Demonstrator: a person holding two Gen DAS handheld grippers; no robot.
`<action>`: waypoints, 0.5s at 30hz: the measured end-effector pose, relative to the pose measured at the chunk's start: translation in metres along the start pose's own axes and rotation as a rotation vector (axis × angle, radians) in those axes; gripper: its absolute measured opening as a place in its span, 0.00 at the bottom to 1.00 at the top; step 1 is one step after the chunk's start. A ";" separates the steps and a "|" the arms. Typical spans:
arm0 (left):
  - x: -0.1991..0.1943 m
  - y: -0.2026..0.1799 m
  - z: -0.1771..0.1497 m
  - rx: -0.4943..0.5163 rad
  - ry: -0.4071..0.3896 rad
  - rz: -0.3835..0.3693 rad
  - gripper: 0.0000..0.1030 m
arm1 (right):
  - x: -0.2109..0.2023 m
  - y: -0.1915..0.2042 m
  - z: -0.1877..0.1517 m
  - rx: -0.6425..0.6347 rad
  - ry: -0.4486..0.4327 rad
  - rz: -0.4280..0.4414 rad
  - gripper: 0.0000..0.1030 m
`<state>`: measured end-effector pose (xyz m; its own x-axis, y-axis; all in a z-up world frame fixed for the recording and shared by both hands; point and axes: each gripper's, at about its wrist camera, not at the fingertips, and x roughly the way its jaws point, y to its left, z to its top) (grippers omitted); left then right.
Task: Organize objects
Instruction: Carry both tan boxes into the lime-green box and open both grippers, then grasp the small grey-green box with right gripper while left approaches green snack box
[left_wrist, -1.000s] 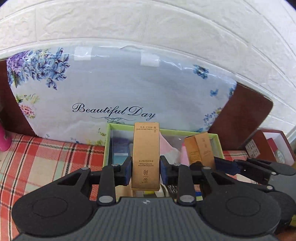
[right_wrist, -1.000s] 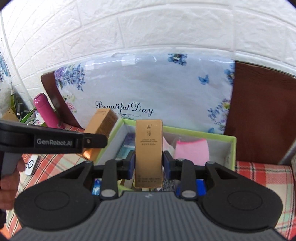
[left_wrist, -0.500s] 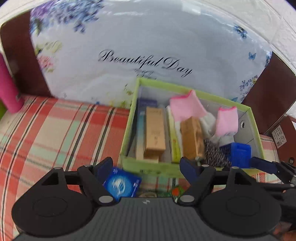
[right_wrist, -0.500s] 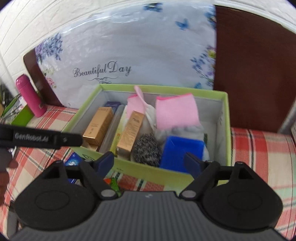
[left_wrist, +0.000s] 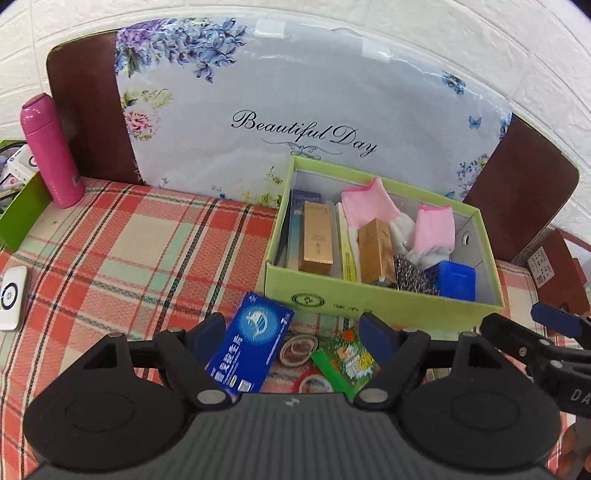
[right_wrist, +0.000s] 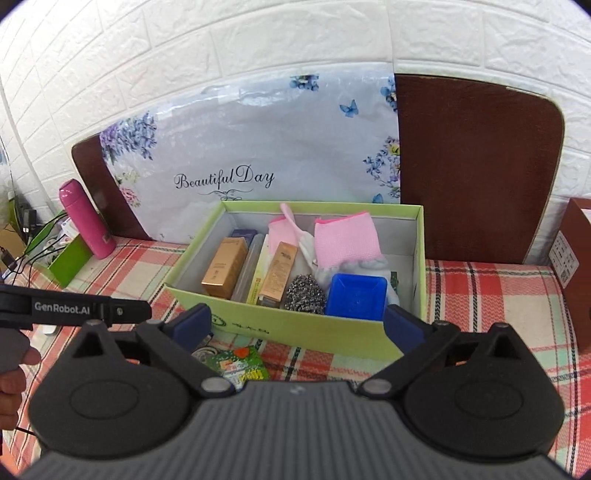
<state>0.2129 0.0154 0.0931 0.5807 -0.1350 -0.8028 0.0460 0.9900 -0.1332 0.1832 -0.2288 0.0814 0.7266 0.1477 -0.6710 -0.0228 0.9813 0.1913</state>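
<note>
A light green box (left_wrist: 388, 301) (right_wrist: 295, 326) stands on the plaid cloth. In it lie two gold cartons (left_wrist: 317, 236) (left_wrist: 375, 249), pink gloves (left_wrist: 367, 205), a steel scourer (right_wrist: 306, 293) and a blue tub (right_wrist: 356, 297). My left gripper (left_wrist: 291, 332) is open and empty above a blue packet (left_wrist: 251, 341), a green sachet (left_wrist: 345, 360) and tape rolls (left_wrist: 297, 347) lying in front of the box. My right gripper (right_wrist: 297, 325) is open and empty at the box's near wall.
A pink flask (left_wrist: 50, 151) stands at the far left by a green box (left_wrist: 22, 212). A white charger (left_wrist: 11, 295) lies at the left edge. A floral board (left_wrist: 295, 110) and brown boards (right_wrist: 476, 166) lean on the wall. A brown carton (right_wrist: 576, 266) stands at right.
Both grippers held gold cartons upright over the box, then opened and let them go into it. Both have since drawn back and up, and the items in front of the box show.
</note>
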 end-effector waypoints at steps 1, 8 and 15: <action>-0.003 -0.001 -0.004 0.005 0.002 0.005 0.80 | -0.004 0.000 -0.003 0.000 -0.001 0.000 1.00; -0.024 -0.006 -0.020 0.050 -0.004 0.035 0.80 | -0.026 -0.003 -0.026 0.009 0.013 -0.019 1.00; -0.040 -0.006 -0.030 0.054 -0.024 0.012 0.80 | -0.038 -0.002 -0.046 -0.009 0.038 -0.038 1.00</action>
<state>0.1652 0.0140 0.1082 0.6005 -0.1233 -0.7900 0.0824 0.9923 -0.0922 0.1246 -0.2302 0.0736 0.7007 0.1144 -0.7042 -0.0020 0.9874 0.1584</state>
